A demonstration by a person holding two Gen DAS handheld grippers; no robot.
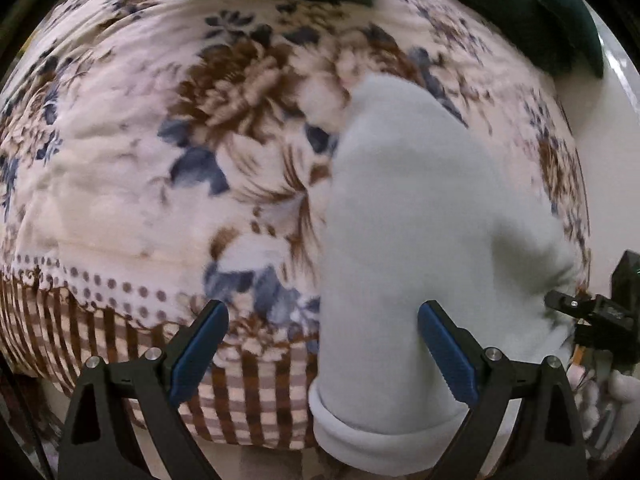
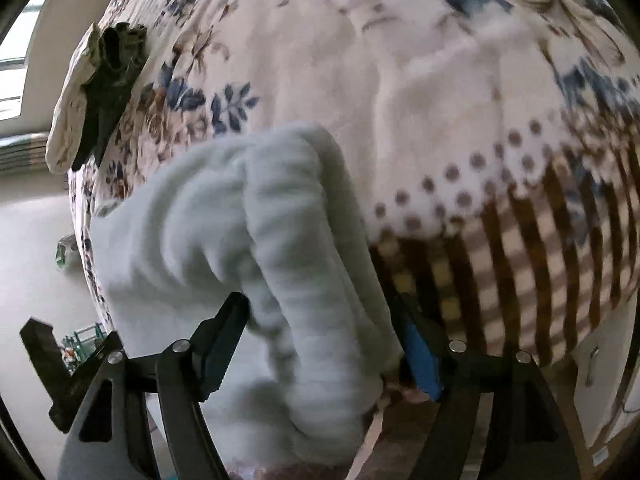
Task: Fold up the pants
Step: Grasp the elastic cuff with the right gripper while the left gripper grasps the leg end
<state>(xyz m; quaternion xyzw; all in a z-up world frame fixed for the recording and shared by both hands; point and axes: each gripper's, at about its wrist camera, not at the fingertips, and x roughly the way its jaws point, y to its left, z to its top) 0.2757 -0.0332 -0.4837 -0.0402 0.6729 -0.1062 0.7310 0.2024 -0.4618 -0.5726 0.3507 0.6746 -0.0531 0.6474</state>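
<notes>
Pale fleece pants [image 1: 420, 240] ran lengthwise ahead between the spread left claw [image 1: 322, 354]; the right claw [image 2: 324, 344] loosely straddled their bunched, ribbed fold.

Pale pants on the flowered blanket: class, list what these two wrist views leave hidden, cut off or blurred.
- Left wrist view: the pale pants run off the bottom edge; only one cuffed leg shows.
- Right wrist view: the pants bunch in folds, hiding their waistband and the right tool's right fingertip.
- Both views: motion blur smears the blanket print.
- Left wrist view: the dark green cloth is cut off at the top.
</notes>
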